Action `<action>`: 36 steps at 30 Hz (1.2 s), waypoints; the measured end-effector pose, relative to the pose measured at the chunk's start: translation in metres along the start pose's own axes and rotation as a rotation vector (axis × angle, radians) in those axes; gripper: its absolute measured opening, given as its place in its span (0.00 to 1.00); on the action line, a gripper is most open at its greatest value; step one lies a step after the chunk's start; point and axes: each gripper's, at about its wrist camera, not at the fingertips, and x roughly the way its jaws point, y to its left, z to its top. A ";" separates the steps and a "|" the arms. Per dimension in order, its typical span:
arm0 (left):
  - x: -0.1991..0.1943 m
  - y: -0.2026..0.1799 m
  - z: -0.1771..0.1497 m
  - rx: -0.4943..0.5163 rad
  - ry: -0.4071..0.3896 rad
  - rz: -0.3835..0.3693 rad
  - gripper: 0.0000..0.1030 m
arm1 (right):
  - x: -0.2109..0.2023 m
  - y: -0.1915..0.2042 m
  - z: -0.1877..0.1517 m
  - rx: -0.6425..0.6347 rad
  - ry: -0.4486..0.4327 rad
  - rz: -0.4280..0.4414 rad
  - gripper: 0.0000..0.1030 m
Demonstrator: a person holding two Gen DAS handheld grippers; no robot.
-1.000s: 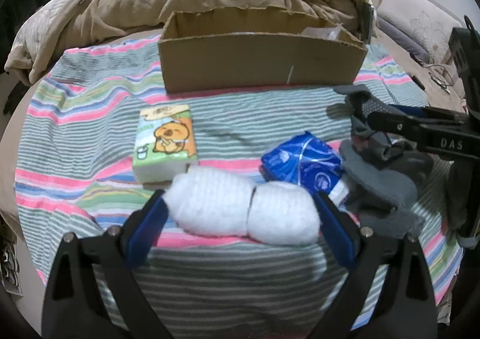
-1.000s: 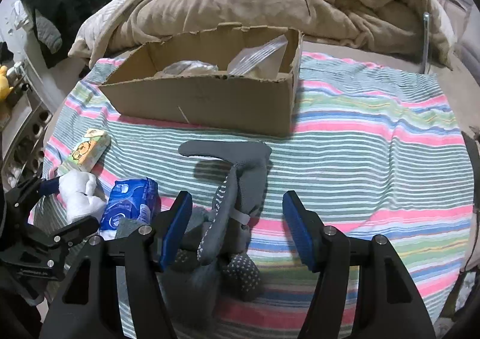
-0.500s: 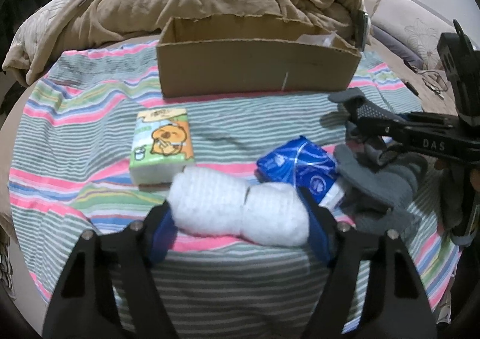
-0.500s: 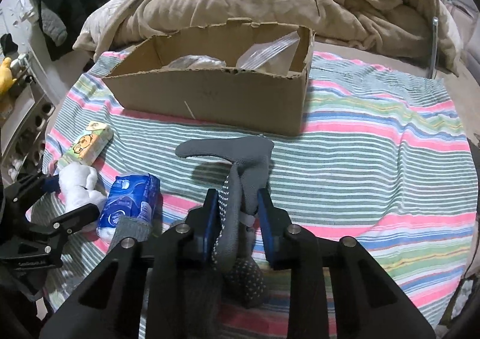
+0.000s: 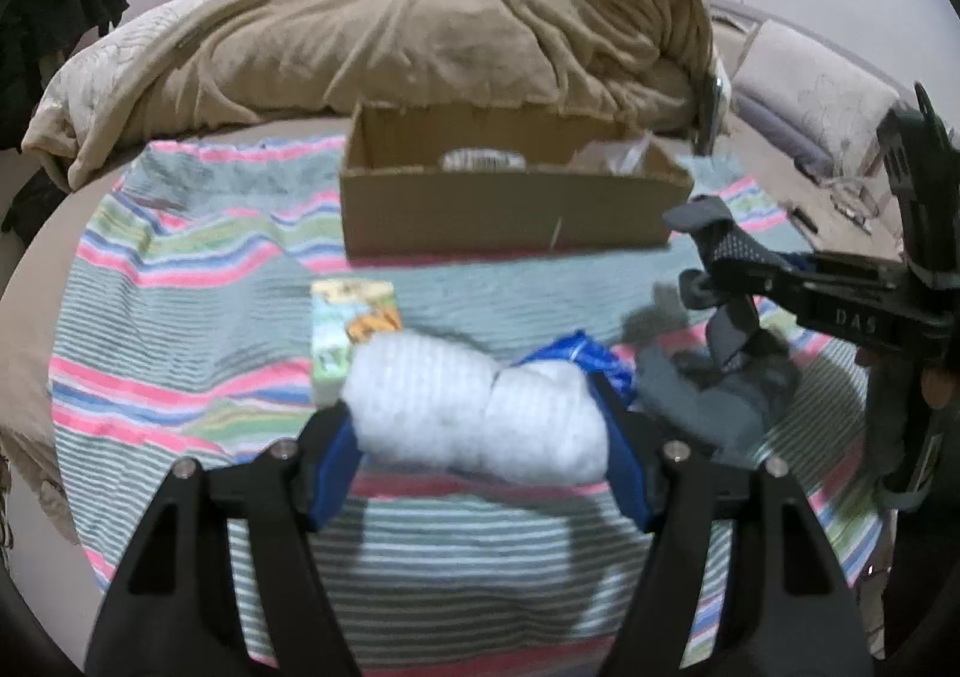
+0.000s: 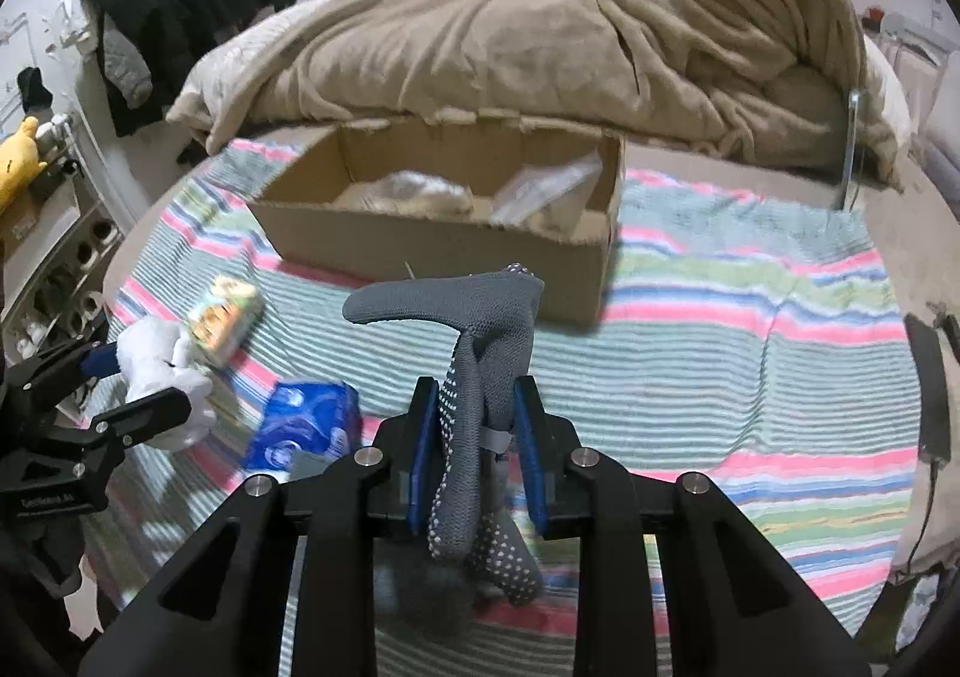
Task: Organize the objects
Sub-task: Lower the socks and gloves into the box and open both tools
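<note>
Socks fill both grips. The left gripper (image 5: 480, 431) has its blue pads pressed against the two ends of a white rolled sock bundle (image 5: 474, 413), closed on it at wide spread, the bundle raised above the striped blanket (image 5: 180, 317). The right gripper (image 6: 477, 455) is pinched nearly closed on a grey dotted sock (image 6: 480, 377), whose toe sticks out toward 10 o'clock while the rest hangs down below the pads. In the left view, a tissue pack (image 5: 348, 335) lies at 10 o'clock of the bundle, a blue packet (image 5: 576, 359) at 2 o'clock. The cardboard box (image 6: 444, 239) sits at 12 o'clock, open-topped, with a clear bag (image 6: 546, 191) and something pale inside. A tan duvet (image 6: 540, 41) is heaped beyond it.
</note>
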 end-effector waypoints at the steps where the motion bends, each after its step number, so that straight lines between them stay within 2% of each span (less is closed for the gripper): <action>1: -0.003 0.001 0.003 -0.005 -0.011 -0.002 0.68 | -0.003 0.001 0.002 -0.003 -0.007 0.001 0.26; 12: -0.017 0.007 0.040 -0.012 -0.075 -0.002 0.68 | -0.024 0.017 0.038 -0.063 -0.071 -0.005 0.26; 19: -0.017 0.012 0.074 -0.007 -0.117 -0.014 0.68 | -0.032 0.021 0.067 -0.084 -0.121 -0.002 0.26; 23: -0.014 0.014 0.088 -0.020 -0.130 -0.032 0.68 | -0.031 0.023 0.078 -0.105 -0.131 -0.009 0.26; 36: 0.012 0.023 0.141 0.016 -0.149 -0.011 0.68 | -0.007 0.012 0.116 -0.129 -0.137 -0.032 0.26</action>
